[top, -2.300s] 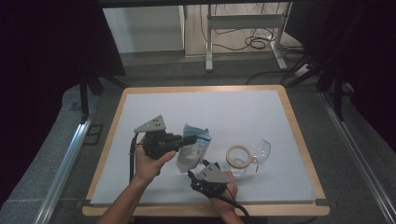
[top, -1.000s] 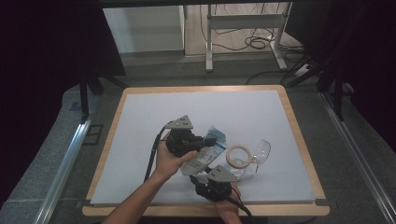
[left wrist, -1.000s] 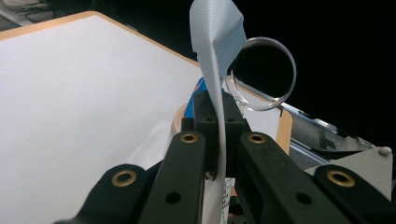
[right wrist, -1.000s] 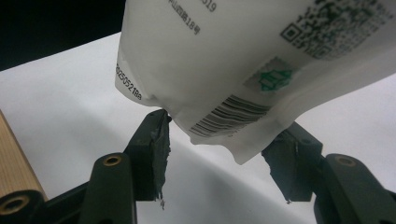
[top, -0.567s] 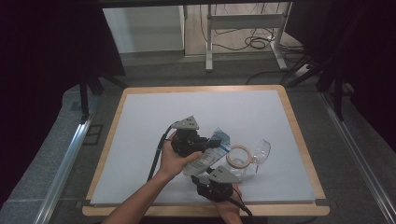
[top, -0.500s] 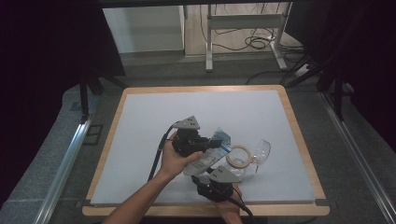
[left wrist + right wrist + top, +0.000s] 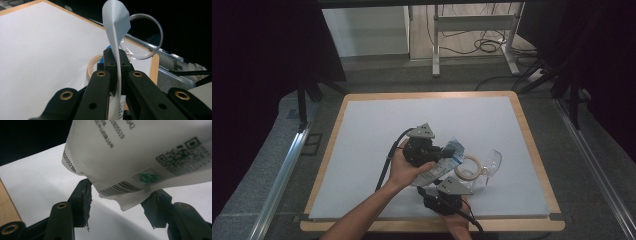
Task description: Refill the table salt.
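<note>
Above the white mat (image 7: 362,150), left tongs (image 7: 115,60) clamping pouch (image 7: 115,30), right tongs (image 7: 120,202) parted beneath it.

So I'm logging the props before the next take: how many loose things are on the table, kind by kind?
White printed pouches: 1, pinched in the left gripper
Wooden rings: 1
Clear glasses: 1, lying on its side
Total: 3
</note>
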{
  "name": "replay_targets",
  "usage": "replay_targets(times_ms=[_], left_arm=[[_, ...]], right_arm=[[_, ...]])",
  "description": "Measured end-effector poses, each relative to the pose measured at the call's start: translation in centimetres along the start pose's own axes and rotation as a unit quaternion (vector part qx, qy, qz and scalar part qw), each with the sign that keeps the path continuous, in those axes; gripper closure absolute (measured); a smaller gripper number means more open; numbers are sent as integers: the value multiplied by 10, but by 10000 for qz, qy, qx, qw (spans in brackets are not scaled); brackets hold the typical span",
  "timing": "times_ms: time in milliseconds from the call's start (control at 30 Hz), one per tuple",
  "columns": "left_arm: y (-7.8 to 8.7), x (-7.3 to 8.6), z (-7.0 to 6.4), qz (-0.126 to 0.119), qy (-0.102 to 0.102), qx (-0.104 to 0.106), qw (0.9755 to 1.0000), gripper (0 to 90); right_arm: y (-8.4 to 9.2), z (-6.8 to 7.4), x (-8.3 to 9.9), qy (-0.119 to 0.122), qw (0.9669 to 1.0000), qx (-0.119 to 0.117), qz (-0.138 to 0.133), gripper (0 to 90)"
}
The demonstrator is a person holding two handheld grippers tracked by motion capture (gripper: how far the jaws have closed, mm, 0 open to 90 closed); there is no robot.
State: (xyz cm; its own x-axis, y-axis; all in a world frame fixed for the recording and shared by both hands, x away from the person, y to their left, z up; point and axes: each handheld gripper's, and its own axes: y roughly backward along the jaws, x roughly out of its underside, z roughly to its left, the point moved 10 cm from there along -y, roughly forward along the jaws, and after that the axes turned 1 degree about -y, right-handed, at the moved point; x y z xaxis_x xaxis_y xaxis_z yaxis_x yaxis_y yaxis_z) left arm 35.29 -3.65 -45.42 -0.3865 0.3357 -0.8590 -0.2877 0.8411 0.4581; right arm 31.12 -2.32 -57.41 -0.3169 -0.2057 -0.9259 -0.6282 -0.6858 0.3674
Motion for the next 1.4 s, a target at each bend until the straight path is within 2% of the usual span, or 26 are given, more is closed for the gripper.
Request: replay_targets(times_ms=[300,567,800,1167,1267,1300,1400], left_arm=[[-6,-5,1,104,53,89,9999,900],[-9,-4,0,196,-18,42,9998,900],[-9,-5,4,209,28,6,9998,900],[-2,-9,0,123,-52,-63,9999,900],[-3,-8,-1,202,-110,-65,9997,900],[-3,-8,-1,263,-200,-127,9994,900],[-6,-10,-4,269,-235,-110,9993,900]], right_arm=[[-2,-2,-4,-93,9999,20,-113,454],[-4,-2,-5,-116,9998,24,-161,455],[-6,0,-9,-109,9997,8,-236,456],[-6,4,-14,-35,9994,-1,-333,456],[-5,5,-14,-51,9994,-6,-334,456],[-5,5,-14,-51,9994,-15,-338,457],[-4,4,-16,-68,9992,-6,-392,457]])
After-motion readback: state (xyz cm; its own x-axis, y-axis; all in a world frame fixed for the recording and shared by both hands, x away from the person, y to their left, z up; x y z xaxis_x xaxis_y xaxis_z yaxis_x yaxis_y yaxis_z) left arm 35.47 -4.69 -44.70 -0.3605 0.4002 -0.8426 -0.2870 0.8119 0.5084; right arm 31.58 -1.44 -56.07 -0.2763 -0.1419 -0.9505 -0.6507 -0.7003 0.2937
